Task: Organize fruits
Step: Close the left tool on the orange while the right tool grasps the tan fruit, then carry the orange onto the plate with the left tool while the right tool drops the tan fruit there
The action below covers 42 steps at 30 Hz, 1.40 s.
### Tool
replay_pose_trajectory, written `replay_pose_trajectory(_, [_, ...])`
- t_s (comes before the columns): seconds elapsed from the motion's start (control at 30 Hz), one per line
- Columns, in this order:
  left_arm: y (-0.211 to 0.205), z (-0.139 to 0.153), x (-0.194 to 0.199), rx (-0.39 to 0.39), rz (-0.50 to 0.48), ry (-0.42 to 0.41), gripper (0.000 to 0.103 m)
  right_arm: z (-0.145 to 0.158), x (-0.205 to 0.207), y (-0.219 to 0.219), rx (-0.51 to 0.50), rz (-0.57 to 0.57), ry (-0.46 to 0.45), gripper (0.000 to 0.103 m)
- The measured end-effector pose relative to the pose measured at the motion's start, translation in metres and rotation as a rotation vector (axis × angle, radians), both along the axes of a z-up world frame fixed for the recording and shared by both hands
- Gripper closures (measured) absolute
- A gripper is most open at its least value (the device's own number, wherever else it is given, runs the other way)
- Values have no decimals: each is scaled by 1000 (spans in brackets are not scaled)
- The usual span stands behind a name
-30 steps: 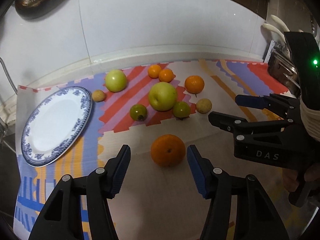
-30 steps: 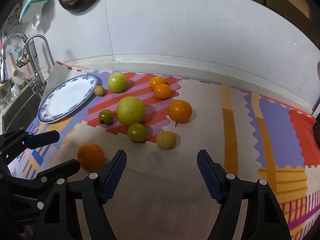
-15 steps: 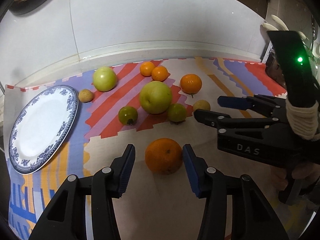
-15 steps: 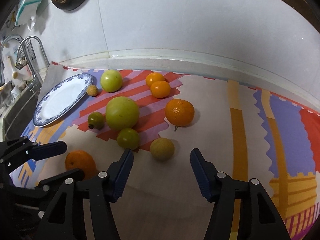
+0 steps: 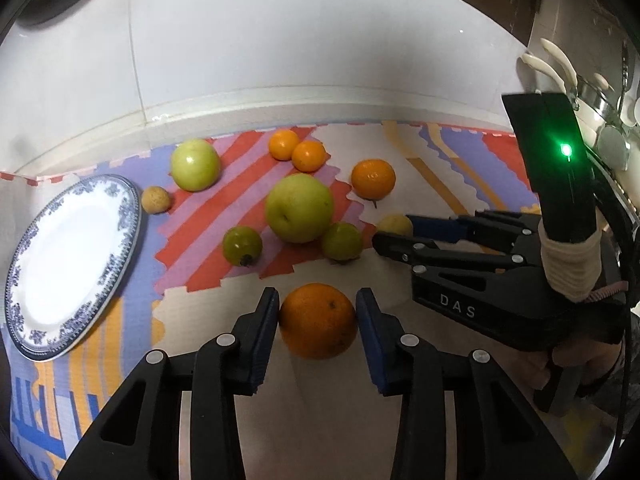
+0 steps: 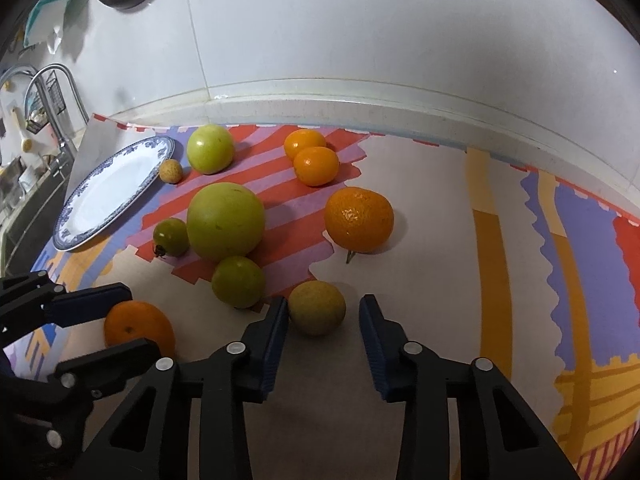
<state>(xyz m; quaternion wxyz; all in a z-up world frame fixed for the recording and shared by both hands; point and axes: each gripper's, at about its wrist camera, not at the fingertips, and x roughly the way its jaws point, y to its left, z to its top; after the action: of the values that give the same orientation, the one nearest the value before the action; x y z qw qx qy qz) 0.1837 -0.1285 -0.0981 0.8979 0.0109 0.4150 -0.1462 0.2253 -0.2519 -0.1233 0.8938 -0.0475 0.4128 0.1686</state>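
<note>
My left gripper [image 5: 317, 322] has its jaws on both sides of a large orange [image 5: 318, 320] on the mat; both pads sit at its sides, seemingly touching. My right gripper [image 6: 323, 322] is open around a small yellow-brown fruit [image 6: 317, 307], left pad close, right pad apart. Several fruits lie behind: a big green apple [image 6: 225, 220], a mandarin [image 6: 359, 218], two small oranges [image 6: 316, 165], a green apple [image 6: 210, 149], two small green fruits [image 6: 238, 281] and a small brown fruit [image 6: 171, 170]. A blue-rimmed white plate [image 5: 38, 316] lies at the left.
A coloured foam mat [image 6: 440, 240] covers the counter. A white tiled wall [image 6: 360, 40] rises behind it. A sink with a tap [image 6: 52, 92] is at the far left. A utensil rack [image 5: 600, 92] stands at the far right.
Both grippers moved forward and narrowed. The left jaws now flank the large orange closely; the right jaws now flank the small yellow-brown fruit.
</note>
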Motion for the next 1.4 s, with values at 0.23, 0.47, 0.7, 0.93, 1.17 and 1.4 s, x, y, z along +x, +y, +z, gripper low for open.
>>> replay_pose_trajectory(0.23, [9, 7, -9, -12, 28, -76, 64, 12, -12, 2, 22, 5, -14, 73])
replay_pose_trajectory(0.47, [22, 23, -28, -33, 62, -128, 64, 35, -34, 10, 50, 4, -49, 73])
replay_pose_trajectory(0.7, [57, 35, -47, -37, 128, -156, 64, 54, -54, 37, 61, 28, -83, 73])
replay_pose_trajectory(0.93, [99, 48, -60, -12, 195, -198, 64, 72, -68, 80, 75, 80, -124, 73])
replay_pose_trajectory(1.17, [142, 59, -58, 0, 246, -220, 64, 87, -63, 125, 102, 136, -139, 73])
replay_pose_trajectory(1.4, [182, 51, -40, 28, 288, -189, 64, 83, -43, 172, 92, 204, -127, 73])
